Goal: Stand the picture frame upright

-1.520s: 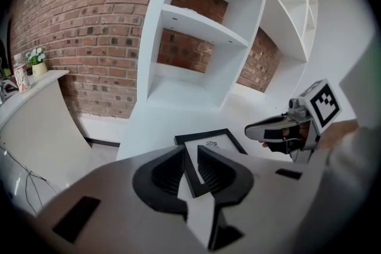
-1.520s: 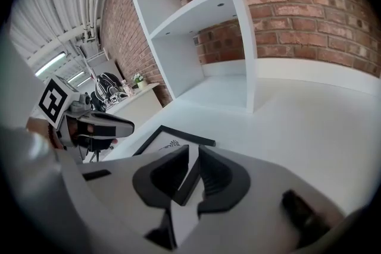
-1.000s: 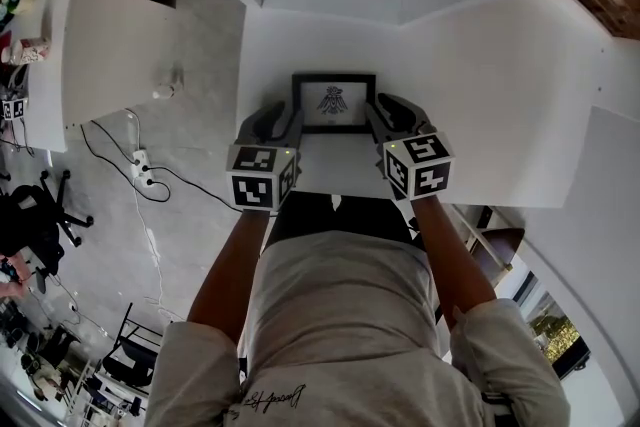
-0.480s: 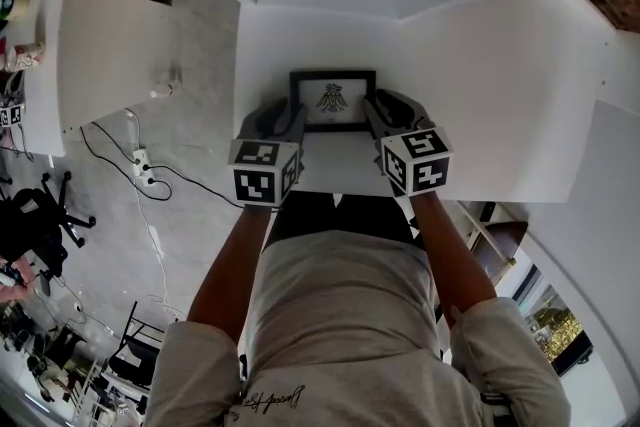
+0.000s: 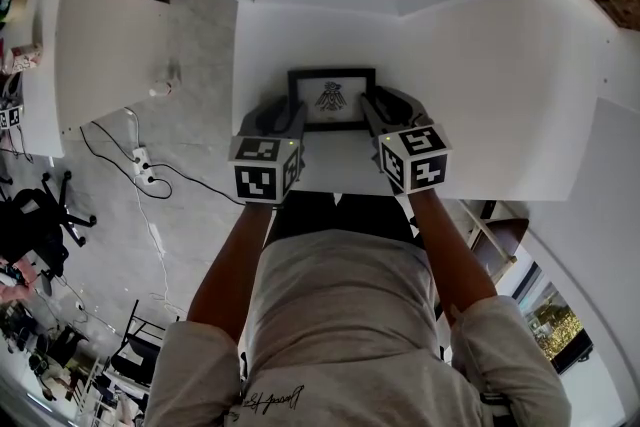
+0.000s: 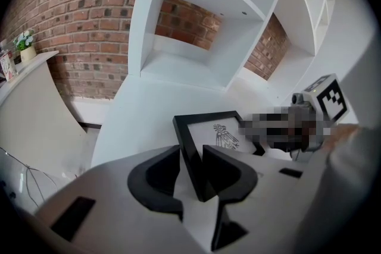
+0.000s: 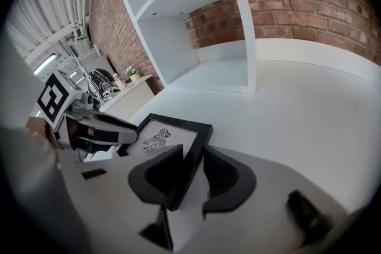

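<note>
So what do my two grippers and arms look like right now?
The left gripper and right gripper match: pale grey moulded bodies with black, rounded jaw pads. Each carries a white cube printed with black square markers. No cables show. The person wears a light beige short-sleeved top.

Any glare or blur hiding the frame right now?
Head view: even light, sharp, frame small, lines bowed. Left gripper view: a mosaic patch overlaps the frame's far corner, no glare. Right gripper view: frame clear, dark vignette at the corners.
</note>
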Demonstrator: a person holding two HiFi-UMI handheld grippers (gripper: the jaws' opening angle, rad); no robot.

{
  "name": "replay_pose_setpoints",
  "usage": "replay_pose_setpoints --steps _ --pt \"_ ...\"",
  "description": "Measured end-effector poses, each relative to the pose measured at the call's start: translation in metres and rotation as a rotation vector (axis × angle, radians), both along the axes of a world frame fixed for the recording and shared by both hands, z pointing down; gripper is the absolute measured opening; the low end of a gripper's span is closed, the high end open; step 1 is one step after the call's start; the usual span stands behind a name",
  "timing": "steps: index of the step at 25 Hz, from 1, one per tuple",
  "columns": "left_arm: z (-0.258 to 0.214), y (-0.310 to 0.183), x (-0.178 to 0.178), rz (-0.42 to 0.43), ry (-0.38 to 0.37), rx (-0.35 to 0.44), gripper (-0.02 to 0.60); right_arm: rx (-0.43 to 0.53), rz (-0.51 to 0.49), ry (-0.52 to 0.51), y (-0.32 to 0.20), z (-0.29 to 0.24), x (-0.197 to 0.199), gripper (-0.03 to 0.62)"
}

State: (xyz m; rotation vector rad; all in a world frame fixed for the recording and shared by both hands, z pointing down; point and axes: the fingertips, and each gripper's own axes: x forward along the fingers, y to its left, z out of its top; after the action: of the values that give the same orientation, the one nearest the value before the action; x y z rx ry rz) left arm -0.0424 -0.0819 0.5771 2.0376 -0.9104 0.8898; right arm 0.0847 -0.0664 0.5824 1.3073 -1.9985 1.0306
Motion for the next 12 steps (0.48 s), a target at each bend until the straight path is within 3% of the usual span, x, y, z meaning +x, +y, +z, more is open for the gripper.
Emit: replay_pose_setpoints --steps 12 --pt "0.0005 -0.0001 -0.0004 -0.038 0.01 -0.013 0.1 -0.017 0.0 0.001 -0.0018 0.0007 -0.0001 0.097"
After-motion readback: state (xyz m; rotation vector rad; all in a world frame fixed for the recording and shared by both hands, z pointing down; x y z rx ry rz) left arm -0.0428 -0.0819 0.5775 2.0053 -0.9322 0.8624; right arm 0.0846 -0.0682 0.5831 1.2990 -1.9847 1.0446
